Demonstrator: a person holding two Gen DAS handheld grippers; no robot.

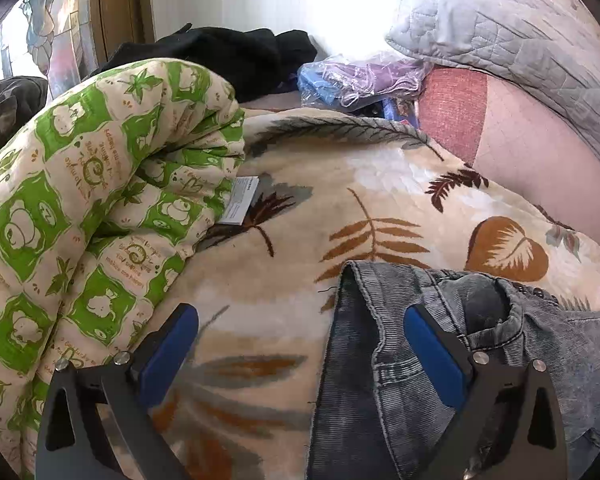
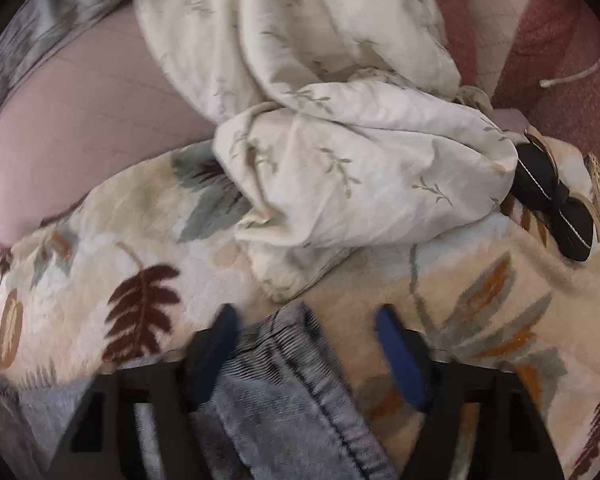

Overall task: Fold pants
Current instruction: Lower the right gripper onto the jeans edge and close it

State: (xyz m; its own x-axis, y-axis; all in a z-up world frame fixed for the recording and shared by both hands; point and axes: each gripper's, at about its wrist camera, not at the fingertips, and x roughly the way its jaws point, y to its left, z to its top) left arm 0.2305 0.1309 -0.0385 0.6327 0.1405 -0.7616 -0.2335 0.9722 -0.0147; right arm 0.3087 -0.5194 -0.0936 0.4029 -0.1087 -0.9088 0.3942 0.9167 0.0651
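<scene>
Right wrist view: right gripper (image 2: pixel 306 344) half-wide over pants (image 2: pixel 284 392) hem, lower centre, not pinching. Left gripper (image 1: pixel 300 344) wide. Denim looks heavy, limp; grip the thick hem.

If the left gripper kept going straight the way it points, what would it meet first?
Probably the leaf-print blanket between its open fingers, with the jeans edge just inside the right finger. Depth is unclear.

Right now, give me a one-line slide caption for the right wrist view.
Right tool half-open around a jeans edge on the leaf-print blanket, cream sheet bunched beyond.
</scene>
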